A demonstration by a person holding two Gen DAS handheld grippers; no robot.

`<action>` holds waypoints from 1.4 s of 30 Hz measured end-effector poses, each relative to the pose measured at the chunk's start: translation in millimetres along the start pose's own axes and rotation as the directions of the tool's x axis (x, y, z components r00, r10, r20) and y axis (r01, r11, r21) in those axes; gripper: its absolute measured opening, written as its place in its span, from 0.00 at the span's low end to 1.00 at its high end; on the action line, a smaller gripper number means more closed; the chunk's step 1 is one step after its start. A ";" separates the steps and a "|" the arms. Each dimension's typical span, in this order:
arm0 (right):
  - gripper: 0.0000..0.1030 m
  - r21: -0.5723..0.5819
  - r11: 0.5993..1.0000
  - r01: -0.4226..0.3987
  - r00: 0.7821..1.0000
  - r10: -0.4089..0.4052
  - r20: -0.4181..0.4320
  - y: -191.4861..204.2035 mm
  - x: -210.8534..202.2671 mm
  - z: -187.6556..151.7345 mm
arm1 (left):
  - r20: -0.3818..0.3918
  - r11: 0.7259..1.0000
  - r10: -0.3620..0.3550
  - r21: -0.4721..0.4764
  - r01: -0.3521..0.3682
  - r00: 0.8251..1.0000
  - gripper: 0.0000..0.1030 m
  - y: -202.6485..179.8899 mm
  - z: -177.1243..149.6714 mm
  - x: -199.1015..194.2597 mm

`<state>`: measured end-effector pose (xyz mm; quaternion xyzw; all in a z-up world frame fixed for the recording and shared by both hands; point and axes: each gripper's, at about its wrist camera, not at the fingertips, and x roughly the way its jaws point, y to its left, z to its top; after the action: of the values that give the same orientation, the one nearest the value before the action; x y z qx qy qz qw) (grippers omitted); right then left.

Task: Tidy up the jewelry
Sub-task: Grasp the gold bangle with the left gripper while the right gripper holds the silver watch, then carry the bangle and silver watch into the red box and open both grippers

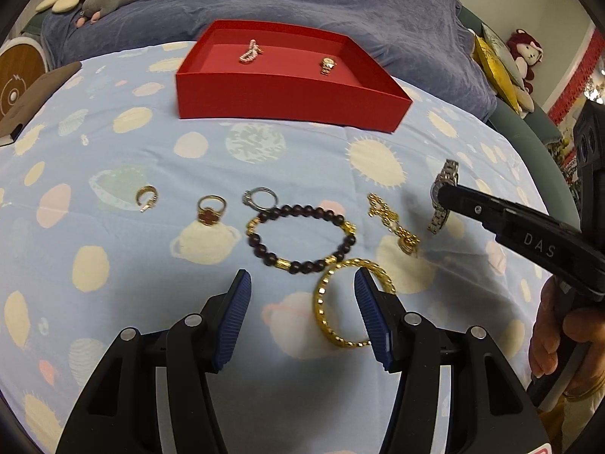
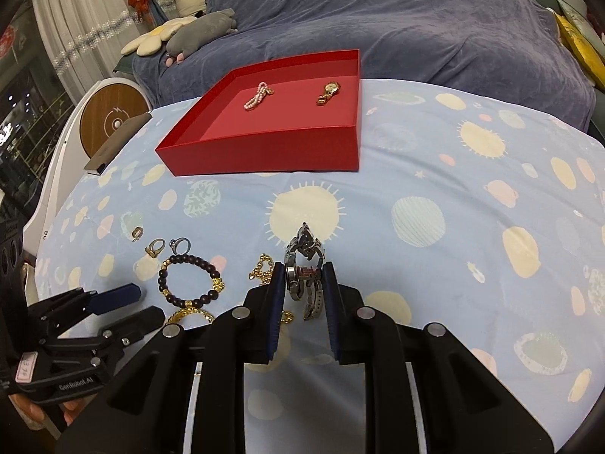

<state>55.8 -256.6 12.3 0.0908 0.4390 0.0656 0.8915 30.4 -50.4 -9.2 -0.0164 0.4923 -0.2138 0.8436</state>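
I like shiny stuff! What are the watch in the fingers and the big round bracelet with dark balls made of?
The silver watch looks like polished steel: grey links that glint. The beaded bracelet seems dark wood or stone, dull-sheened, with gold-coloured metal spacers; which one, the look leaves open.

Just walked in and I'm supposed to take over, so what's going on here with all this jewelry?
A person is sorting jewelry into a red box on a patterned cloth, a gripper in each hand. The right gripper is shut on a silver watch, held clear of the cloth. The left gripper is open and empty above a gold bangle. A pink bead bracelet and a gold watch already lie in the box. A dark bead bracelet, a gold chain and three rings are still out.
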 end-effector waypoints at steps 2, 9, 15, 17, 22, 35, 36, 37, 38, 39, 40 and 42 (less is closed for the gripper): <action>0.19 -0.004 1.000 0.000 1.000 0.000 0.005 -0.4 -3.0 -0.4 | -0.016 1.000 0.001 0.032 0.000 1.000 0.53 -12.7 -3.3 6.6; 0.19 -0.006 1.000 -0.007 1.000 0.007 0.003 -2.2 -6.5 -4.0 | -0.009 0.999 0.001 0.055 0.000 1.000 0.53 -31.6 -3.9 15.0; 0.19 -0.007 1.000 -0.006 1.000 0.006 -0.009 -3.7 -5.9 -8.2 | -0.014 0.996 0.032 0.079 -0.030 0.999 0.53 -44.7 -4.0 22.0; 0.19 -0.005 1.000 -0.005 1.000 0.005 -0.010 -5.4 -6.4 -9.0 | -0.001 0.993 0.053 0.106 -0.052 0.999 0.52 -48.9 -5.3 23.8; 0.19 0.001 1.000 -0.005 1.000 0.005 -0.004 -7.9 -9.2 -8.0 | 0.020 0.985 0.073 0.154 -0.075 0.997 0.52 -52.4 -9.8 23.0; 0.19 -0.012 1.000 -0.025 0.999 0.025 0.024 7.3 -12.7 6.0 | 0.055 0.995 0.055 0.081 -0.059 0.997 0.51 -24.7 10.5 -0.9; 0.19 -0.016 0.999 -0.028 0.999 0.028 0.028 10.0 -12.8 7.8 | 0.065 0.996 0.055 0.072 -0.060 0.996 0.51 -22.0 13.7 -4.4; 0.19 -0.020 0.999 -0.031 0.999 0.032 0.030 12.5 -12.7 9.8 | 0.073 0.996 0.056 0.063 -0.061 0.996 0.51 -19.2 17.0 -7.5; 0.19 -0.021 0.999 -0.033 0.999 0.033 0.033 14.0 -12.9 11.3 | 0.078 0.997 0.055 0.056 -0.059 0.995 0.51 -16.4 20.4 -10.3; 0.19 -0.022 0.999 -0.035 0.999 0.036 0.036 16.0 -12.9 13.3 | 0.083 0.997 0.055 0.049 -0.059 0.995 0.51 -13.7 23.6 -12.3; 0.19 -0.023 0.999 -0.038 0.998 0.039 0.039 17.8 -13.0 15.3 | 0.090 0.997 0.058 0.037 -0.061 0.994 0.51 -10.4 27.3 -14.7; 0.19 -0.028 0.999 -0.039 0.998 0.040 0.047 21.7 -13.6 19.8 | 0.101 0.998 0.058 0.015 -0.060 0.993 0.51 -4.3 34.9 -18.8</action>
<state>62.5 -240.2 39.4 0.0891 0.4149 0.0870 0.9013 50.1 -53.5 25.3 -0.0051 0.4474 -0.1923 0.8734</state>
